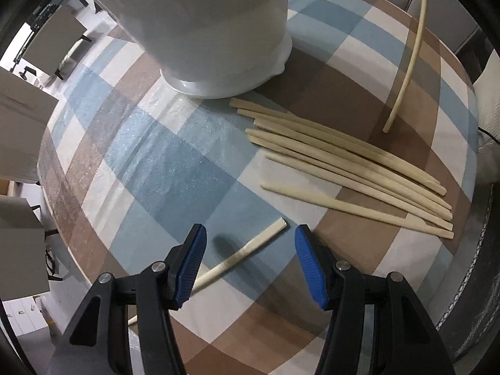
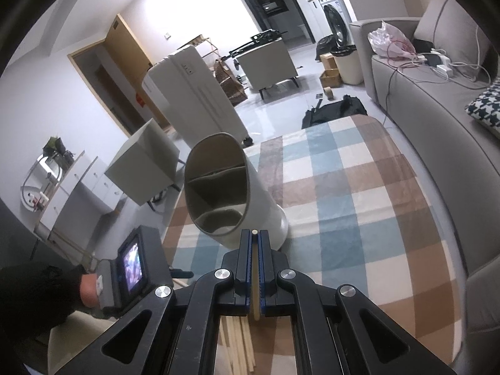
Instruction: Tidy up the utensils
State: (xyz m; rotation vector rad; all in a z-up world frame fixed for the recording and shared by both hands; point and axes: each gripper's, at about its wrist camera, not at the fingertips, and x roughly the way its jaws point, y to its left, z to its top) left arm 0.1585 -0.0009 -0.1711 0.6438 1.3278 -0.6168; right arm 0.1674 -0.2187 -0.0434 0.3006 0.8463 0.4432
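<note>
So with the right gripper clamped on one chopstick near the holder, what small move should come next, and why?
Probably carry the chopstick forward over the holder's open mouth and lower its tip in. The right gripper is shut on it, and the holder stands just ahead with its divided compartments visible. The left gripper hangs open over a single stick.

Even, soft indoor light; a blown-out bright wall behind the heater (image 2: 193, 93). Glare streaks on the counter (image 1: 162, 143) beside the holder (image 1: 212, 31). Heavy fisheye bending, dark edges.
</note>
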